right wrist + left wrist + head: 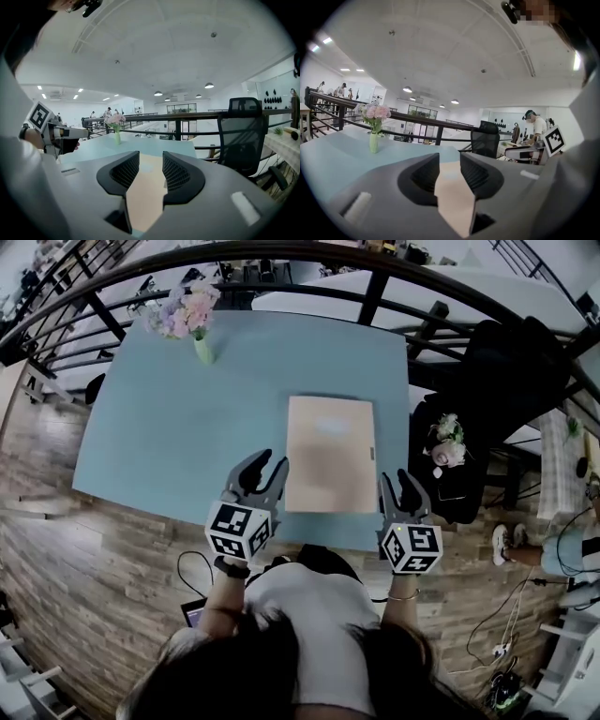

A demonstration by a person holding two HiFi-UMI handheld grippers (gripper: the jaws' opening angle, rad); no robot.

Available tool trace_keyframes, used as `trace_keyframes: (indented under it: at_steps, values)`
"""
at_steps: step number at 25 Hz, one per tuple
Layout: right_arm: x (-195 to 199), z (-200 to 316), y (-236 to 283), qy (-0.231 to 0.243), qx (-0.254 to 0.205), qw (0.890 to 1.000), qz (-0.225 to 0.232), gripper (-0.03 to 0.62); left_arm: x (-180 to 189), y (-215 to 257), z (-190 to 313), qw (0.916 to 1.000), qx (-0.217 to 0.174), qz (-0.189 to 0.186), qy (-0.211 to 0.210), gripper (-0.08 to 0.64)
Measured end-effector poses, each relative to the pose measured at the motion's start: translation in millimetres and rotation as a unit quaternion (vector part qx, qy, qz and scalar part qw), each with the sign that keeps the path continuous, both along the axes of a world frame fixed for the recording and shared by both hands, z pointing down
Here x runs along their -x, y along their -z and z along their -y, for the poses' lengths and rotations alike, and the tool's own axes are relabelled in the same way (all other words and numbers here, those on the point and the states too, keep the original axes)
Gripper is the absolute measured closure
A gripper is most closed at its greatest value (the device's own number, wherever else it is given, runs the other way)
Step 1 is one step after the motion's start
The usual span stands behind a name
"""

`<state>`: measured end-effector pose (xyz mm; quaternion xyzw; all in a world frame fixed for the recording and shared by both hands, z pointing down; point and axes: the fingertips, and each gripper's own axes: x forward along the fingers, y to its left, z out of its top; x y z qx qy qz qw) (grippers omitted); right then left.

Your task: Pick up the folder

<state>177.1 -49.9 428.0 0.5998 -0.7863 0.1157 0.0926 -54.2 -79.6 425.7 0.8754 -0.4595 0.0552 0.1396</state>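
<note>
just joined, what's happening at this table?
A person holds a tool in each hand at the near edge of a pale blue table. The left tool and right tool flank a tan folder lying flat there, jaws apart, neither gripping it. A vase of flowers stands at the far left corner.

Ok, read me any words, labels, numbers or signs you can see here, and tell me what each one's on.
No text can be read in any view.
Folder: a pale patch towards its far end, too blurred to read.
Marker cubes: black-and-white square patterns only, no letters or numbers.
</note>
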Motion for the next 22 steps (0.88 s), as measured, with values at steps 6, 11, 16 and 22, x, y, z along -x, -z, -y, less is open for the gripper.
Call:
trace_keyframes:
  at_steps: [6, 11, 16, 22]
  values:
    - [-22, 51, 3, 0.023, -0.005, 1.000, 0.002, 0.462, -18, 1, 43, 0.9997, -0.002, 0.004, 0.026, 0.420]
    - [-24, 72, 2, 0.034, 0.002, 0.999, 0.003, 0.462, -14, 2, 59, 0.9991, 0.005, 0.005, 0.043, 0.420]
    - [-19, 89, 4, 0.042, 0.006, 0.999, 0.001, 0.462, -6, 1, 73, 0.9988, 0.013, 0.003, 0.047, 0.420]
    - [-13, 103, 5, 0.041, 0.009, 0.999, 0.001, 0.462, -2, -2, 88, 0.9990, 0.021, -0.001, 0.038, 0.420]
